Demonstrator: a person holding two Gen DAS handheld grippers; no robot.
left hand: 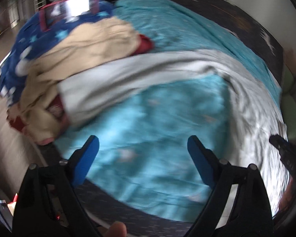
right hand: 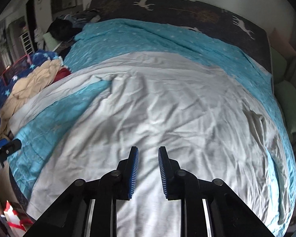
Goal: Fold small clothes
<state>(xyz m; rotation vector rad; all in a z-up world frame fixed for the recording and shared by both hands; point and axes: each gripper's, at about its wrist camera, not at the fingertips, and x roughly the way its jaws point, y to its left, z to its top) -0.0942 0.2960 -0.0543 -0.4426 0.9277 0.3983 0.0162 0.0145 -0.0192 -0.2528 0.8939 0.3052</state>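
Nearest the lens in the left wrist view, the left gripper [left hand: 143,142] hangs spread wide above the turquoise quilt [left hand: 140,130], its blue pads [left hand: 92,144] far apart with nothing between them and no cloth touching them. That view is motion-blurred. To its left the bed [left hand: 112,203] ends in a dark mattress edge with wood floor [left hand: 4,59] beyond. On that left side sits a heap of clothes: a beige garment [left hand: 84,45] lies over a navy star-print blanket [left hand: 25,45], with a dark red piece [left hand: 146,43] showing at its right. A pale grey-white garment [left hand: 148,69] sweeps from the heap across the quilt toward the right edge, where the tip of the right gripper [left hand: 286,154] shows.

In the right wrist view the right gripper [right hand: 148,150] has its jaws partly spread, a narrow gap between the ribbed blue pads [right hand: 134,169], holding nothing; it sits over the near part of the pale garment [right hand: 157,108]. Whether the pads touch the cloth cannot be told. The garment lies spread and wrinkled over most of the bed's middle. At the left the heap [right hand: 29,83] occupies the bed's edge, and the left gripper [right hand: 4,148] shows there. Bare quilt [right hand: 148,37] lies beyond the garment, up to a dark deer-print sheet [right hand: 187,6] along the far edge. Green cushions [right hand: 292,108] flank the right side.
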